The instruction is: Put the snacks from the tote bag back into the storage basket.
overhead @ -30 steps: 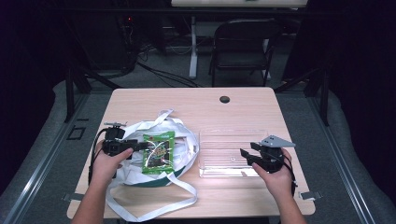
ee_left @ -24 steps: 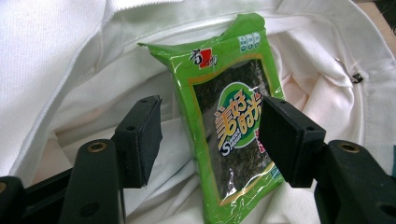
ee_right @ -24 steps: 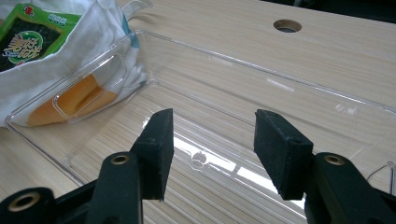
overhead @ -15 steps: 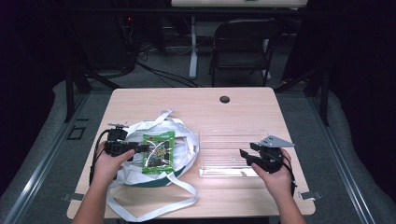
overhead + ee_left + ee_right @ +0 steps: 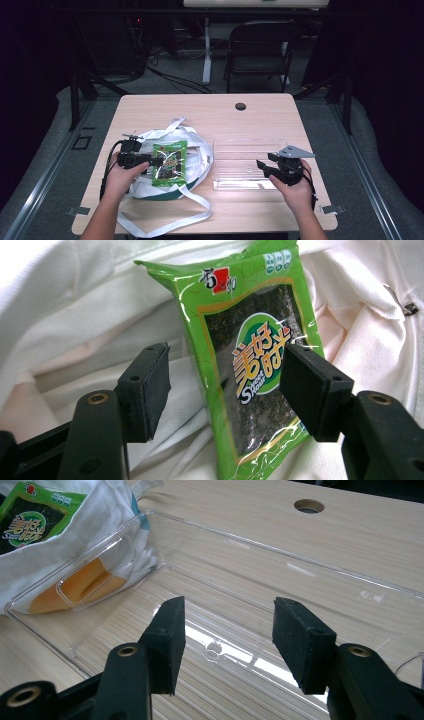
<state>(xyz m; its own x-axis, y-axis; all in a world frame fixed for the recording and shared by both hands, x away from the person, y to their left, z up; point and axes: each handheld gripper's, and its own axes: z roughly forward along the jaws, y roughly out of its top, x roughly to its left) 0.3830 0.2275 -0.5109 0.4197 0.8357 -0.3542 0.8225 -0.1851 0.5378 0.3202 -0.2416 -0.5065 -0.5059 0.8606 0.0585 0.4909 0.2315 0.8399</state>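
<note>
A green seaweed snack packet (image 5: 170, 162) (image 5: 250, 365) lies on a white cloth bag (image 5: 150, 185) (image 5: 75, 295) at the table's left. My left gripper (image 5: 159, 161) (image 5: 225, 390) is open, its jaws standing either side of the packet's lower half without pressing it. A clear plastic bin (image 5: 248, 150) (image 5: 300, 575) stands on the table to the right of the bag. My right gripper (image 5: 261, 167) (image 5: 225, 642) is open just above the bin's near right part, nothing between its jaws. The packet (image 5: 30, 515) also peeks in at the far left of the right gripper view.
The bag's white straps (image 5: 165, 220) trail toward the table's front edge. A round hole (image 5: 240, 106) (image 5: 308, 505) sits near the table's far edge. A black folding chair (image 5: 260, 50) stands behind the table. Something orange (image 5: 80, 585) shows through the bin's wall.
My left gripper has edged slightly right toward the packet. The right gripper and the bin have stayed put.
</note>
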